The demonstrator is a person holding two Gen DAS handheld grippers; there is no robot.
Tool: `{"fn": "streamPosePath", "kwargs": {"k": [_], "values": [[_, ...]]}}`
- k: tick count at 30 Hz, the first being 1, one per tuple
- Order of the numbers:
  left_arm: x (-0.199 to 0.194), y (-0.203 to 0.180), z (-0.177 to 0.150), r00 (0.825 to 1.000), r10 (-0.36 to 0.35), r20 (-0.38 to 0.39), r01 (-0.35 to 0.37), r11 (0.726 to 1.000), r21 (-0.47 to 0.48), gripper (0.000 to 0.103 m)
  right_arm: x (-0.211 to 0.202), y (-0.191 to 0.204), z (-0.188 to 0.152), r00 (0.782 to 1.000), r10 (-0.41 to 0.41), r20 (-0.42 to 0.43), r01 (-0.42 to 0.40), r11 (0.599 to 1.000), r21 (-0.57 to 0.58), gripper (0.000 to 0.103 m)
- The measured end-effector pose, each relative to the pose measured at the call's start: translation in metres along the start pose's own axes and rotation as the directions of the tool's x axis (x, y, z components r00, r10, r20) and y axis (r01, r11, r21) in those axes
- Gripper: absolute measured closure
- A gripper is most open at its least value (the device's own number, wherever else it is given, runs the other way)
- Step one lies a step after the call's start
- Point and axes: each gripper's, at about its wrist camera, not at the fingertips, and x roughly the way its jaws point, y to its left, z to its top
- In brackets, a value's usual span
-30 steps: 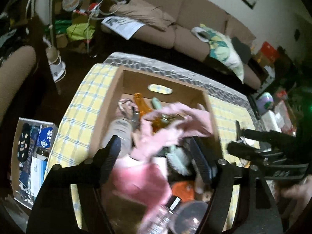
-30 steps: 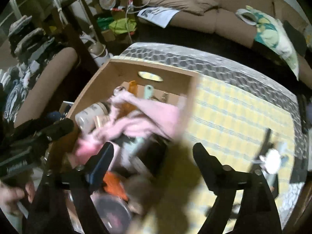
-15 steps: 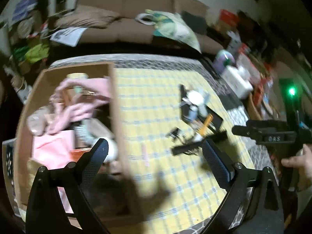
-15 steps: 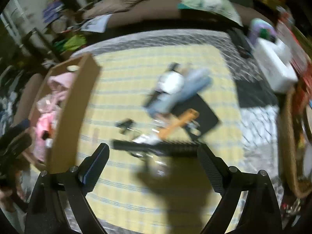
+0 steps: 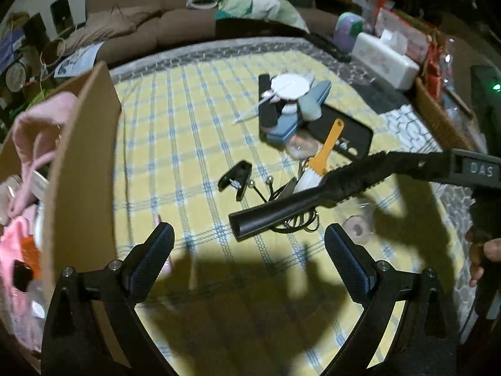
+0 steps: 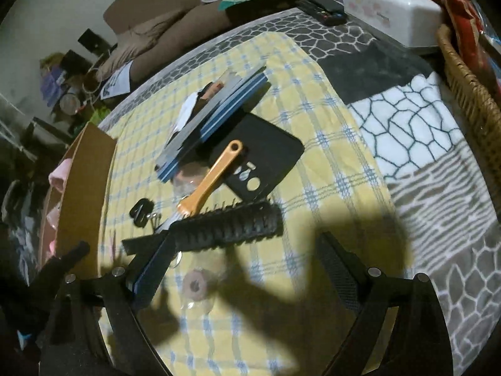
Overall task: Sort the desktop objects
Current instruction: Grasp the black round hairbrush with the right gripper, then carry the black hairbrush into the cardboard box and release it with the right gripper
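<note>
A pile of small objects lies on the yellow checked cloth (image 5: pixel 194 119): an orange-handled brush (image 5: pixel 322 156) (image 6: pixel 213 181), a black phone case (image 5: pixel 344 131) (image 6: pixel 263 156), blue nail files (image 6: pixel 213 119), a black comb (image 6: pixel 225 228), a black clip (image 5: pixel 235 178) and a small tape roll (image 6: pixel 195 285). A cardboard box (image 5: pixel 81 169) (image 6: pixel 84 188) on the left holds pink cloth (image 5: pixel 40 131) and other items. My left gripper (image 5: pixel 247 266) is open and empty above the cloth. My right gripper (image 6: pixel 241 269) is open and empty just above the comb and tape roll; it shows in the left wrist view (image 5: pixel 281 213).
A white tissue box (image 5: pixel 385 56) (image 6: pixel 388 3) and a wicker basket (image 6: pixel 469 87) stand at the right. A remote (image 6: pixel 322 7) lies at the far edge. A brown sofa (image 5: pixel 150 15) stands behind the table.
Both grippers swung right, away from the box, and now hover over the object pile. The right gripper has come down close to the comb.
</note>
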Motion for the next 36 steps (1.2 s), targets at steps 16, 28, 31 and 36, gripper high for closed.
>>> {"fn": "streamPosePath", "kwargs": {"k": [16, 28, 31, 36], "values": [[0.039, -0.007, -0.008, 0.999, -0.005, -0.036, 0.005, 1.0, -0.01, 0.033, 0.033, 0.015, -0.012, 1.0, -0.023, 0.012, 0.025, 0.978, -0.206, 0.031], [0.021, -0.005, -0.001, 1.0, -0.03, -0.008, 0.029, 0.999, -0.023, 0.044, 0.022, 0.021, -0.014, 0.999, 0.036, 0.003, -0.035, 0.988, -0.151, 0.042], [0.003, -0.002, 0.003, 0.999, -0.04, 0.025, 0.041, 0.998, -0.039, 0.044, 0.006, 0.03, -0.012, 0.999, 0.03, 0.042, -0.023, 0.986, -0.168, 0.042], [-0.027, 0.003, 0.013, 0.997, -0.044, 0.068, 0.047, 0.998, -0.045, 0.044, -0.023, 0.055, -0.011, 0.992, 0.003, 0.123, 0.023, 0.977, -0.214, 0.042]]}}
